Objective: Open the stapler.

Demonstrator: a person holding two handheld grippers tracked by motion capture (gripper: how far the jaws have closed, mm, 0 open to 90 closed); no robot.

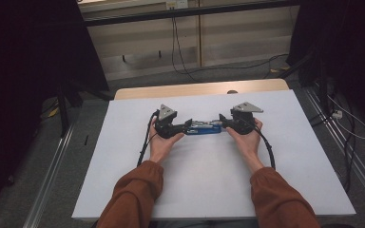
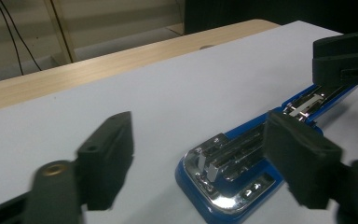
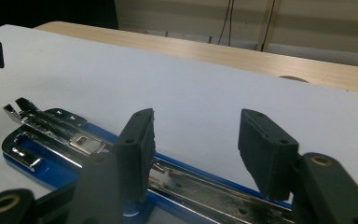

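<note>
Rust-brown sleeves (image 1: pixel 133 192), black grippers with grey three-cornered plates (image 1: pixel 167 112), trailing black cables (image 1: pixel 145 142).

A white table (image 1: pixel 209 190) stands on a grey floor (image 1: pixel 43 156), with a strip of pale wood (image 1: pixel 195 89) along its far edge. Beyond it runs a beige wall (image 1: pixel 228 35) of panels, with black cables (image 1: pixel 176 42) hanging down it. Dark curtains (image 1: pixel 24 57) close in both sides — the room is dim. Metal rails (image 1: pixel 52 166) flank the table, and more cables trail on the floor at the right.
</note>
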